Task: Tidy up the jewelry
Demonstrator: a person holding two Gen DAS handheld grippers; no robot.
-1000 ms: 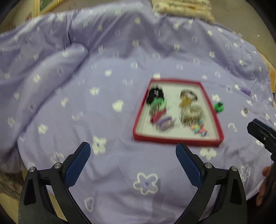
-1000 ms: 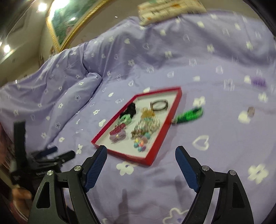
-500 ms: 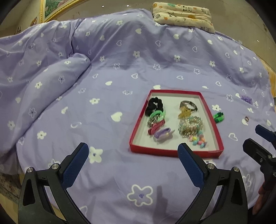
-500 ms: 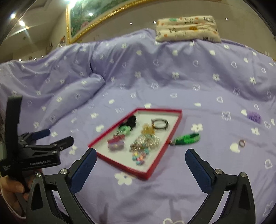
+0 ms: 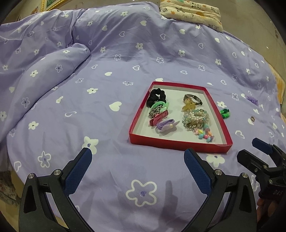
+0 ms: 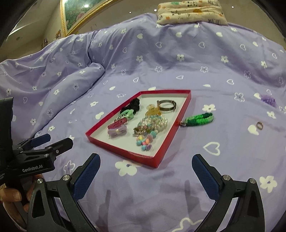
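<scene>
A shallow red tray (image 5: 180, 144) (image 6: 123, 151) lies on the purple bedspread, holding a black scrunchie (image 5: 155, 97), hair clips (image 5: 160, 117), a metal bangle (image 6: 167, 105), bead bracelets (image 5: 195, 119) and small coloured beads (image 6: 144, 141). Outside it, to its right, lie a green braided band (image 6: 199, 119) (image 5: 224, 112), a small ring (image 6: 259, 125) (image 5: 252, 118) and a purple scrunchie (image 6: 268, 100) (image 5: 252, 100). My left gripper (image 5: 137, 160) hovers open, short of the tray's near edge. My right gripper (image 6: 145, 166) is open too, near the tray's front corner. Nothing sits between either pair of fingers.
The purple bedspread (image 5: 110, 58) bunches into a thick fold (image 6: 68, 83) at the left. A patterned pillow (image 6: 191, 11) lies at the far edge, with a gold-framed picture (image 6: 80, 14) on the wall. A hand (image 6: 12, 195) holds the left gripper's handle.
Both grippers have sunk toward the bed, so the tray sits higher and sharper in view. The right gripper's fingers have spread wider than a second ago.
</scene>
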